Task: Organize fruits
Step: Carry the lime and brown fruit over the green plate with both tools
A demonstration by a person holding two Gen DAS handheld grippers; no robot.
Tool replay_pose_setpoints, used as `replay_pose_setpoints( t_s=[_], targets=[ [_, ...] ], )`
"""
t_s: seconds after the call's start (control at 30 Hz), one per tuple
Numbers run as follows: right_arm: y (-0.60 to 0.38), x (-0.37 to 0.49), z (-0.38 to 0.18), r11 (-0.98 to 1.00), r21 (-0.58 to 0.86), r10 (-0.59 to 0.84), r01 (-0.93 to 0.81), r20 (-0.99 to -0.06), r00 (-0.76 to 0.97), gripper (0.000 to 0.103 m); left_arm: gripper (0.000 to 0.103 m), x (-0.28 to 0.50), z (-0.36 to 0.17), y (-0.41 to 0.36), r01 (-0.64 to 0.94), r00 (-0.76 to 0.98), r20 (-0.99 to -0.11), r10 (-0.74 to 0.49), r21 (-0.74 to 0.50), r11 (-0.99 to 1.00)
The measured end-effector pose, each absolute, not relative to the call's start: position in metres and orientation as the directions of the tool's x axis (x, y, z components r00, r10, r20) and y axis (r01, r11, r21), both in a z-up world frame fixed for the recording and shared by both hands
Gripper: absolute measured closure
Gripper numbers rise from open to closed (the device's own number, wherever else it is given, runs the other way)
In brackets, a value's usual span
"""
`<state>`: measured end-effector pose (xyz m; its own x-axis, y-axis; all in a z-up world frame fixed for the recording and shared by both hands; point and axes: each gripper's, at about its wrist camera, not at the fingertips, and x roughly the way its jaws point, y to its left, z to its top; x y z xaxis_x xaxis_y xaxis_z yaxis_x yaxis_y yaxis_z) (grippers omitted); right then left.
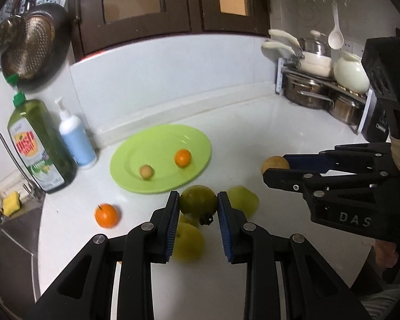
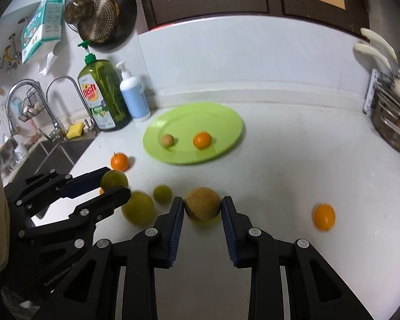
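A light green plate [image 1: 194, 136] [image 2: 221, 117] lies on the white counter and holds a small tan fruit [image 1: 146, 172] [image 2: 168, 140] and a small orange [image 1: 182, 158] [image 2: 202, 140]. My left gripper [image 1: 198, 202] [image 2: 114, 188] is shut on a dark green round fruit [image 1: 198, 200] [image 2: 114, 180], held above the counter. My right gripper [image 2: 202, 208] [image 1: 276, 166] is shut on a tan-brown round fruit [image 2: 202, 204] [image 1: 275, 163]. Loose yellow-green fruits [image 1: 188, 240] [image 2: 138, 208] and oranges [image 1: 106, 215] [image 2: 323, 216] lie on the counter.
A green dish-soap bottle [image 1: 40, 144] [image 2: 104, 90] and a white-blue pump bottle [image 1: 76, 138] [image 2: 133, 93] stand left of the plate beside the sink [image 2: 53, 149]. A rack of pots [image 1: 322, 85] stands at the back right. Pans hang on the wall [image 2: 104, 13].
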<state>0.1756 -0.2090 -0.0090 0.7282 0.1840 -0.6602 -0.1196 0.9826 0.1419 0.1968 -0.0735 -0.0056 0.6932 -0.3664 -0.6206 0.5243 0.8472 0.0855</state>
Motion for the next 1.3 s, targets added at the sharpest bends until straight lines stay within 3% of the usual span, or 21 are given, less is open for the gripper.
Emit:
replay_pose_setpoints(
  t_s=[0.33,0.67,1.3],
  targets=[
    [-0.191,0.229,0.018,0.975,0.119,0.220,-0.186,-0.621,0.753,0.073,0.074,0.242,0.019,-0.055,0.521,0.706,-0.604,-0.371,0.087,0.849],
    [-0.182,0.293,0.025,0.971,0.111,0.232,-0.212,-0.646,0.727,0.073,0.074,0.299,0.029,-0.052,0.526,0.709,-0.613,-0.350,0.129,0.841],
    [-0.190,0.399,-0.039,0.971,0.162,0.234,-0.176,-0.796,0.559,0.073,0.074,0.419,-0.048,-0.071,0.545,0.485,-0.813,-0.321,-0.006,0.838]
  ],
)
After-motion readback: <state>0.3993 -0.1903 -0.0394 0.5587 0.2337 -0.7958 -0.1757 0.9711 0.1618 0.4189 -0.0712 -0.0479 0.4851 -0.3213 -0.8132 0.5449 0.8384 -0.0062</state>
